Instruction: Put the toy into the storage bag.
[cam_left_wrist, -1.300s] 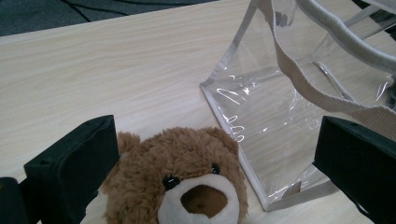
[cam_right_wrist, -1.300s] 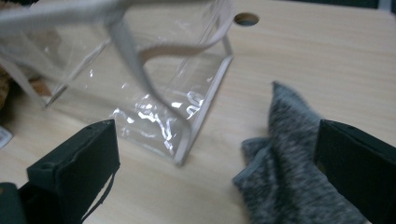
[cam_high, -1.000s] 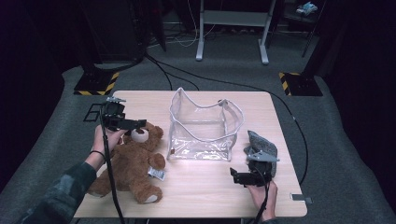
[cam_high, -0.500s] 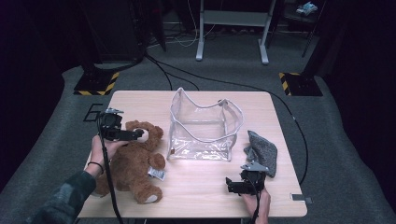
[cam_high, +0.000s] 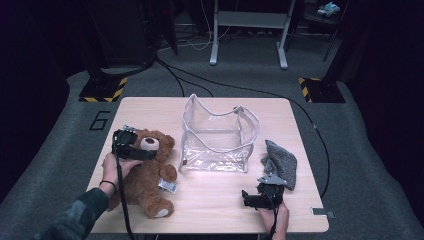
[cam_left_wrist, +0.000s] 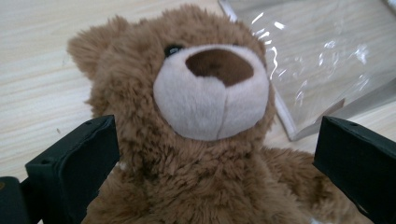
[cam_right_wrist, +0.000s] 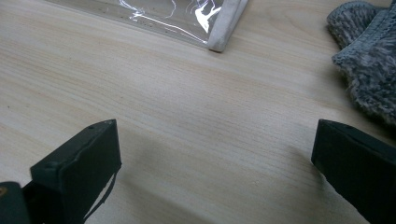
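1. High view: a brown teddy bear (cam_high: 145, 175) lies on its back at the left side of the light wooden table (cam_high: 210, 210), head toward the far edge, a white tag by its flank. The left gripper (cam_high: 131, 148) rests over the bear's head, a hand behind it. Whether its jaws touch the fur cannot be told from here.
2. High view, middle: a clear plastic bag (cam_high: 217, 137) with white trim stands open just right of the bear. A grey knitted cloth (cam_high: 281, 161) lies crumpled to the right of the bag.
3. High view, near edge: the right gripper (cam_high: 257, 199) sits low over bare wood, just in front of the cloth, jaws pointing left.
4. Left gripper view: the jaws stand wide apart, one on each side of the teddy bear (cam_left_wrist: 201, 140) at neck height, its pale muzzle and dark nose between them. The left jaw is against the fur; the right stands clear of it. The clear plastic bag (cam_left_wrist: 327, 60) lies behind.
5. Right gripper view: the jaws are spread wide over bare table (cam_right_wrist: 187, 135), holding nothing. A corner of the clear plastic bag (cam_right_wrist: 219, 28) shows at the top, the grey knitted cloth (cam_right_wrist: 369, 60) at upper right.
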